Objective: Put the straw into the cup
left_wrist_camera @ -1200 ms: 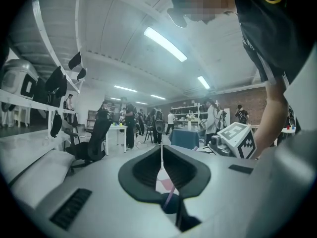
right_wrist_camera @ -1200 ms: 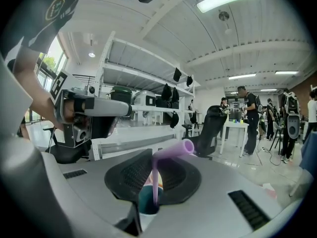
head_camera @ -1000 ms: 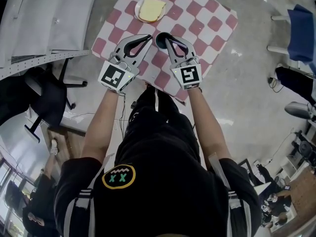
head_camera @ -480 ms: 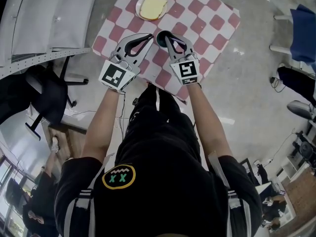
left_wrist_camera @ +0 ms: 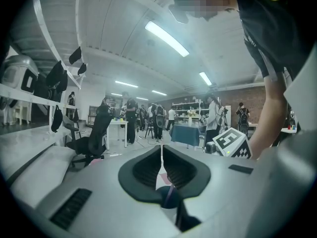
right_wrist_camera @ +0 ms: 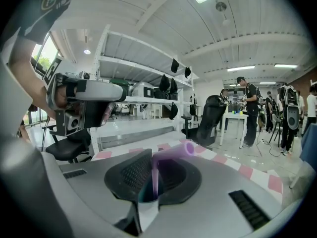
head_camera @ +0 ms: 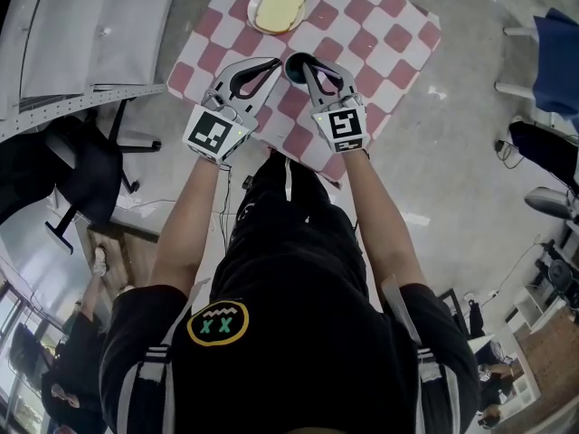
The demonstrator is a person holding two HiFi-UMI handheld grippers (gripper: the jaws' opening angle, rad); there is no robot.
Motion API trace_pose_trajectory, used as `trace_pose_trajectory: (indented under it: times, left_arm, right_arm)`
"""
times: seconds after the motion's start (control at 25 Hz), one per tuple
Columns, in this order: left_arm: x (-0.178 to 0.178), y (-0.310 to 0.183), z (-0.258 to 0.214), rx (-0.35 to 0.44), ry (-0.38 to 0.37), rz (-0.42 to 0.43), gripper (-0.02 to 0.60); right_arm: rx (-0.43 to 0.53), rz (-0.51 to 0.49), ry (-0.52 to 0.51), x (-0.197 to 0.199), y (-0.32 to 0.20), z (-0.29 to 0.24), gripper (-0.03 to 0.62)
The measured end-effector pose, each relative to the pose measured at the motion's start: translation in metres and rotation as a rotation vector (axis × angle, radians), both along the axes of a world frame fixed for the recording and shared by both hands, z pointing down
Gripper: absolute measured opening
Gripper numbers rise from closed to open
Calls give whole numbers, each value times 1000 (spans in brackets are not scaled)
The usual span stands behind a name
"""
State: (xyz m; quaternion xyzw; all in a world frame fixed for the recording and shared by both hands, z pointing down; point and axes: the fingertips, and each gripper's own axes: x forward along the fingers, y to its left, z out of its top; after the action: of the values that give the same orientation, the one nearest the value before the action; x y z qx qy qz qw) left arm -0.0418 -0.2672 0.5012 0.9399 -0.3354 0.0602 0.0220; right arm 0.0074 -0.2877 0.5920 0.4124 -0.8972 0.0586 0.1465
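the right gripper [right_wrist_camera: 153, 157] has the purple straw [right_wrist_camera: 154, 180] between its jaws. the pads stand narrowly apart with the straw pinched in the slot, and they have just been easing open a little. the straw's long axis is upright in the right gripper view, and its bent top leans over the right-hand jaw toward the middle right of that frame. its lower end runs straight down into the dark teal cup [right_wrist_camera: 143, 192], which shows through the hollow behind the jaw tips. so the cup sits directly beneath this gripper, not off to a side. how deep the straw already reaches i cannot tell.

in the head view both grippers hang over the checkered counter [head_camera: 380, 34], tips nearly meeting in the upper middle of the frame. the left gripper [left_wrist_camera: 161, 150] has its jaws together along one seam, with nothing between them. the cup lies just past its tips.

the right hand is clearly the one in charge. what remains, i judge, is a straight drop along the straw's own axis.
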Motion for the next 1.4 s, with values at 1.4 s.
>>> trace_pose_trajectory:
  times: [1.4]
  left_arm:
    - [32,90,-157,41,100,15,29]
  right_arm:
    - [288,-97,-184,13,112,-236,117]
